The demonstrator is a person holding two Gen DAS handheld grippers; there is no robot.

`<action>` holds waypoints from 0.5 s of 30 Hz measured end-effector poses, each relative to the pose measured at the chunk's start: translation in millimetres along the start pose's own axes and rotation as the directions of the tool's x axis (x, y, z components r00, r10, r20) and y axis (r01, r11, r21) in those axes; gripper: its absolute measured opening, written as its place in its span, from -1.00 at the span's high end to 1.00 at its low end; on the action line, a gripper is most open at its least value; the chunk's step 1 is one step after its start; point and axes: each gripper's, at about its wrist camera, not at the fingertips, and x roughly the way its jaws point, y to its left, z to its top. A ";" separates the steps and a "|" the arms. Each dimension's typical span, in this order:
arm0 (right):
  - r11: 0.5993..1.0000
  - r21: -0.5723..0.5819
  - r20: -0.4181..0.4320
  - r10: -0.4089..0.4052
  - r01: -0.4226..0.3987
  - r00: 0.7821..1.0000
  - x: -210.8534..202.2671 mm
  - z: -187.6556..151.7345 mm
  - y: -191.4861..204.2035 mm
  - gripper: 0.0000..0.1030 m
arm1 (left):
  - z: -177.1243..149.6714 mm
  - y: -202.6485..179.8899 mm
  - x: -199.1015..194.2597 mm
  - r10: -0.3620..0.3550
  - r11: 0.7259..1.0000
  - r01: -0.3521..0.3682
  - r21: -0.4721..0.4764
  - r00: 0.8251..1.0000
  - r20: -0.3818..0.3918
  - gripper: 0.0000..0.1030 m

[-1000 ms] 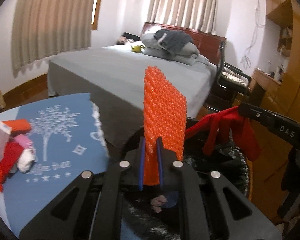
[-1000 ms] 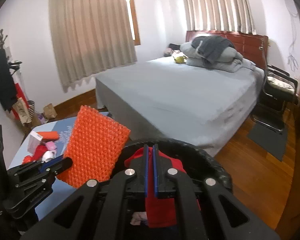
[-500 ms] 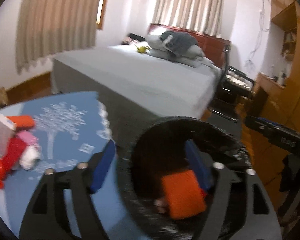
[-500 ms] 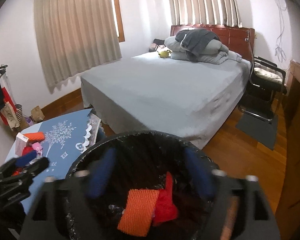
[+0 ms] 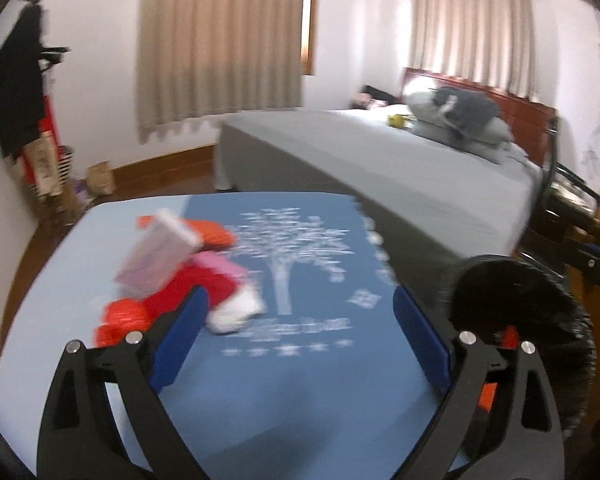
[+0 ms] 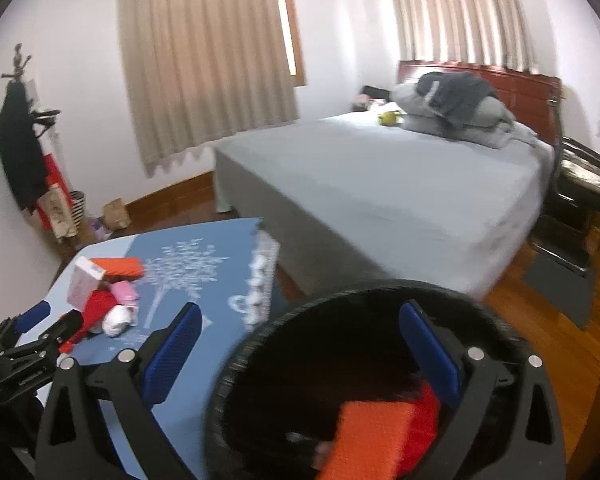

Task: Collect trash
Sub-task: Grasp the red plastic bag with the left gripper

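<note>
Bedroom furniture fills the background: a wide grey bed (image 6: 400, 184) with curtains (image 6: 204, 60) behind it. Nearer is a table under a blue cloth (image 5: 300, 380) printed with a white tree, and just beside its right edge stands a black-lined bin (image 6: 308, 360).

Inside the bin lie an orange bubble-textured sheet (image 6: 364, 436) and a red scrap (image 6: 428, 420) touching it, so part of the collecting looks done.

What remains is a small heap of rubbish (image 5: 180, 276) on the left part of the cloth: a pale flat box (image 5: 156, 256) tilted on top, an orange roll (image 5: 212, 234) behind it, pink (image 5: 220, 266) and red (image 5: 196, 290) soft pieces, and a white wad (image 5: 236, 308) at the near edge. The view is blurred, so finer detail cannot be told.

The left gripper (image 5: 296, 336) faces this heap; its jaws have just been opening and stand wide with nothing between them. The right gripper (image 6: 300, 344) hangs over the bin's rim, its jaws likewise just opened wide and empty.

All these pieces look light. The wrappers and wad should crush easily, so a pinch across the middle of one piece ought to do. The box seems stiffer and perhaps slick; taking it across its thin edges looks safer than by its broad faces.
</note>
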 end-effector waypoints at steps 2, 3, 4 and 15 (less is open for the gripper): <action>1.000 -0.015 -0.002 0.027 -0.027 1.000 10.1 1.1 16.3 -0.88 | -0.7 18.8 0.3 0.043 0.999 -0.043 -0.019 0.999 0.001 -0.76; 0.999 -0.026 -0.002 0.042 -0.042 0.999 16.7 1.1 27.4 -0.88 | -0.8 29.4 0.5 0.068 0.997 -0.068 -0.029 0.998 0.001 -0.76; 0.998 -0.039 -0.003 0.054 -0.054 0.999 22.3 0.8 37.1 -0.88 | -1.1 38.8 1.0 0.090 0.995 -0.090 -0.037 0.996 0.000 -0.76; 0.981 -0.119 -0.054 0.150 -0.156 0.987 75.8 -13.5 118.7 -0.88 | -12.3 134.9 23.3 0.250 0.958 -0.256 -0.128 0.966 -0.060 -0.73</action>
